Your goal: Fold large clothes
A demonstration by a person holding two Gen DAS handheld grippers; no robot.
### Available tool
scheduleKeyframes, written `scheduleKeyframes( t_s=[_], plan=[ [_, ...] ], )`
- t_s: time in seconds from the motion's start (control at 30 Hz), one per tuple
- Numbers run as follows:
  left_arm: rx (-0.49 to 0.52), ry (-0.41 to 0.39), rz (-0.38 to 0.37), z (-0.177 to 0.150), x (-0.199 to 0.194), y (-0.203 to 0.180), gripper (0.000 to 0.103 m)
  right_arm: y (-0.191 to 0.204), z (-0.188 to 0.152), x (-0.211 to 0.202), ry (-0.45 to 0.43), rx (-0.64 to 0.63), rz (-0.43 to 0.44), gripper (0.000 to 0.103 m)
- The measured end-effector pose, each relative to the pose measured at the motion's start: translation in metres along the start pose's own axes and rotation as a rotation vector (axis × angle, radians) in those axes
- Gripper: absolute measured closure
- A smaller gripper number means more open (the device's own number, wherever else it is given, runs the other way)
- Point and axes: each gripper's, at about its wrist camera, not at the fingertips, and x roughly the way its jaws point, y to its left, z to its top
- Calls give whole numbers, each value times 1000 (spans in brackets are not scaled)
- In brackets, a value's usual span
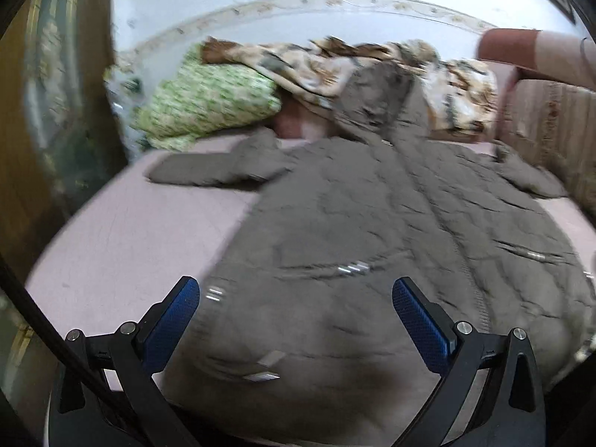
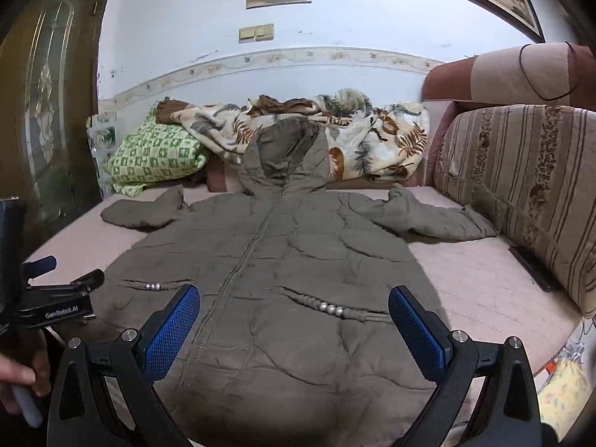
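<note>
Pink bedding (image 2: 465, 275) carries a brown hooded coat (image 2: 283, 253) laid flat, front up, its long axis running from the near hem to the hood by the patterned blanket (image 2: 376, 138), sleeves spread sideways. Left gripper (image 1: 296, 294) and right gripper (image 2: 294, 298) hover above the hem, jaws wide apart, holding nothing.
</note>
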Motion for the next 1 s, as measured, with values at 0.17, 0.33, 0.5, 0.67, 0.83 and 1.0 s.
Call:
scheduleKeyframes(
  t_s=[0.17, 0.33, 0.5, 0.67, 0.83, 1.0],
  plan=[
    [34, 29, -34, -10, 8, -7, 0, 23, -8, 21, 72, 17, -45, 9],
    [-21, 82, -80, -11, 16, 2, 0, 36, -12, 36, 130, 12, -29, 9],
    [-16, 68, -57, -16, 19, 3, 0, 50, -20, 42, 125, -53, -25, 9],
    [-5, 79, -54, -15, 22, 5, 0, 56, -23, 49, 138, -72, -21, 9],
    [-2, 84, -55, -16, 24, 5, 0, 51, -24, 54, 159, -47, -15, 9],
    [6, 76, -48, -15, 24, 6, 0, 48, -27, 58, 166, -30, -14, 9]
  ],
)
